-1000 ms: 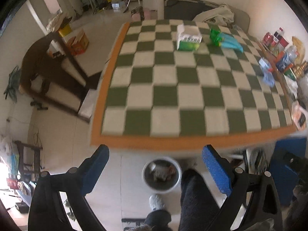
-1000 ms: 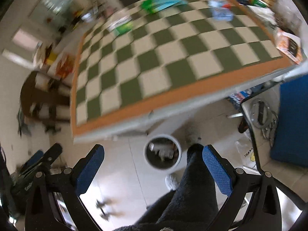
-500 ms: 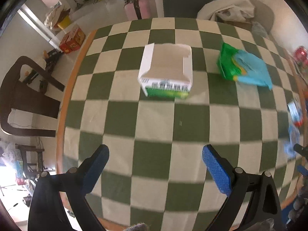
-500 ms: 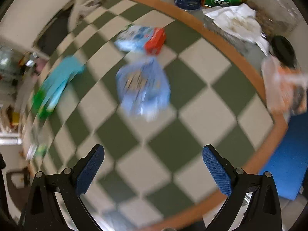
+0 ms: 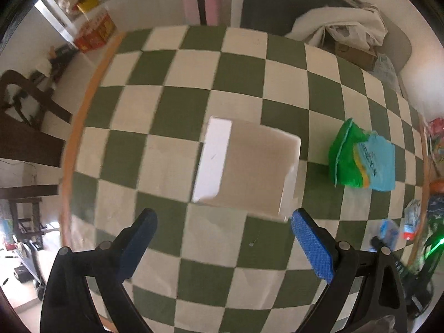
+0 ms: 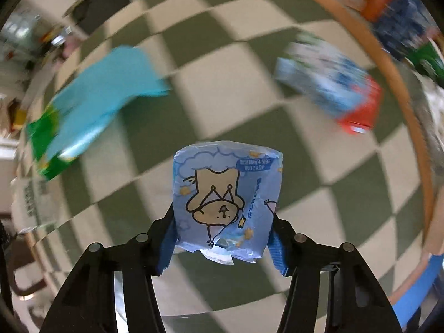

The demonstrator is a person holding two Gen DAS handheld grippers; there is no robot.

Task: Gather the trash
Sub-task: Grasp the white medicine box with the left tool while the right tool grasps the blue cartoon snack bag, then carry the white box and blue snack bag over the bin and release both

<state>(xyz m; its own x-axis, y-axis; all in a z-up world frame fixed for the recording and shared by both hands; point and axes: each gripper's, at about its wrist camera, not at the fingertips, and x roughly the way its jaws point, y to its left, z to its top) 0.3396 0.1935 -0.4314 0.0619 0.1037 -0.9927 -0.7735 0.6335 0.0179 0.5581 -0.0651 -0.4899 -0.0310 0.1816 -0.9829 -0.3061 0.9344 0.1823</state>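
Two tongs — left tongs [image 5: 223,245] wide, empty, over carton [image 5: 247,168] | right tongs [image 6: 223,234] just closed, gripping blue tissue pack [image 6: 226,204]

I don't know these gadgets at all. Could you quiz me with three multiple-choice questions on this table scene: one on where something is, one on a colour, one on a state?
1. The pale blue cartoon packet is:
A. on the floor
B. between the right tool's pads
C. under the box

2. The tablecloth squares are:
A. red and black
B. blue and yellow
C. green and cream

3. The left tool is:
A. open, holding nothing
B. clamped on the box
C. gripping a bottle

Answers: 1 B, the right tool has just closed onto it. 2 C, visible all over. 3 A, the white box lies beyond its spread pads.
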